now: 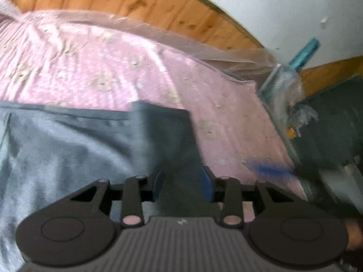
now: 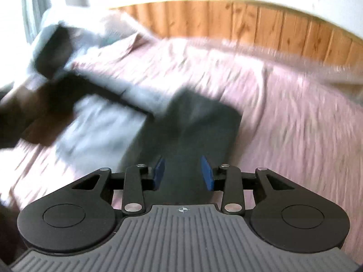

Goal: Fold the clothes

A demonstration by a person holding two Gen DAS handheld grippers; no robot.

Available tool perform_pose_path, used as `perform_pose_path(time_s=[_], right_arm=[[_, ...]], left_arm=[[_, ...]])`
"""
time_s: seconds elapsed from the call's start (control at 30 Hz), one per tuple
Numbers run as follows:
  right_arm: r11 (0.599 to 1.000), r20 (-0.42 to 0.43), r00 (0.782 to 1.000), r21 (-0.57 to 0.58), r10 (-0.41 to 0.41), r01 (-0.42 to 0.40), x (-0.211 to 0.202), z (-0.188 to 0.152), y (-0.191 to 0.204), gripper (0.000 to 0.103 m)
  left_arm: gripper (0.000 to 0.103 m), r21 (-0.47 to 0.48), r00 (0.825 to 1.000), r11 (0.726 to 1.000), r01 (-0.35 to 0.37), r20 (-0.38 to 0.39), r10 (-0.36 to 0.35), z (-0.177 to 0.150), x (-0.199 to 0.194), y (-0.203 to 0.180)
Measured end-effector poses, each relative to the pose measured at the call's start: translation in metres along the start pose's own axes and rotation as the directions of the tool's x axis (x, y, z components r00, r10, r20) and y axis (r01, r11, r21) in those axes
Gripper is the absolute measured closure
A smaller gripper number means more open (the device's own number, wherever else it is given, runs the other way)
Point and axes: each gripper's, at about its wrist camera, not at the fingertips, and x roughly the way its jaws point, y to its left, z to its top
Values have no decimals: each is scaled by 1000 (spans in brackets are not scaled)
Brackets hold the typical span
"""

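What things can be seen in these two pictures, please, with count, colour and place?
garment: one, grey with dark trim, lying on the bedsheet
bedsheet: one, pink patterned, covering the bed
wood panelling: orange-brown, behind the bed
wall: white, above the panelling
teal object: one, at the bed's far edge, kind unclear
left gripper: black, blue pads, jaws apart over dark cloth
right gripper: black, blue pads, jaws apart over dark cloth
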Motion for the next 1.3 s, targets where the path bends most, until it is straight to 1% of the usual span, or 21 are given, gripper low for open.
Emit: perform_pose_path(time_s=[0.07,0.13,0.17,0.2,0.23,0.33,0.43,0.5,0.57,0.63,0.73,0.8,0.87,0.93,1.0,1.03,1.07,1.17,1.2,1.23,1.3], right_arm=[[999,-15,1000,34,-23,24,55,22,-19,66],[996,-84,996,75,-33,39,112,33,-35,76],[995,-116,993,88,-26,37,135,33,-39,77],[995,-132,991,97,-20,33,152,35,-44,76],[994,-138,990,102,-15,30,165,38,-50,76],[995,-126,992,99,-7,19,181,46,-57,75],[992,-138,990,122,30,-13,178,51,-62,70],[985,-109,992,168,62,-43,154,53,-73,69],[976,-22,997,206,73,-67,109,47,-80,68],[975,25,997,209,76,-80,68,28,-75,68],[981,-5,997,179,81,-79,47,-13,-54,68],[984,-43,996,166,77,-69,55,-38,-39,71],[987,-74,996,157,46,-34,67,-61,-29,71],[989,-47,999,147,14,-7,67,-78,-21,71],[986,-59,998,168,4,6,63,-73,-20,71],[987,-50,999,158,-5,13,56,-67,-17,71],[989,-41,999,148,-14,20,49,-61,-15,72],[995,-21,1000,96,-14,16,37,-58,2,72],[996,-53,998,81,-19,23,42,-64,7,72],[997,-103,994,67,-27,34,52,-73,11,70],[997,-56,995,-23,-79,78,59,-90,25,68]], left_arm=[[69,7,999,1000,-18,-43,18,-10,14,-3],[69,8,993,998,-62,-100,63,-25,28,3],[69,10,988,996,-84,-128,85,-32,35,5],[69,2,986,994,-107,-131,106,-40,40,9],[76,-8,984,992,-129,-126,127,-49,44,14],[76,-23,982,990,-141,-126,137,-54,43,12],[76,1,978,992,-125,-168,124,-42,35,4],[76,4,990,995,-96,-102,96,-25,16,2],[71,-10,995,996,-91,-34,91,-3,8,7],[71,-38,994,993,-110,-13,109,18,17,19],[74,-75,983,981,-178,-63,173,38,62,45],[85,-91,978,977,-195,-96,186,35,86,59],[89,-122,982,977,-176,-96,165,35,87,66],[89,-139,981,975,-175,-110,161,36,84,69],[87,-132,981,976,-176,-112,161,33,63,62],[76,-120,986,981,-152,-92,142,29,54,55],[71,-117,988,984,-134,-95,123,20,49,51],[71,-118,989,989,-89,-129,73,-13,38,44],[73,-107,985,989,-102,-150,86,-25,42,44],[83,-112,983,986,-126,-149,108,-28,38,45],[84,-134,979,976,-172,-135,154,-29,23,44]])
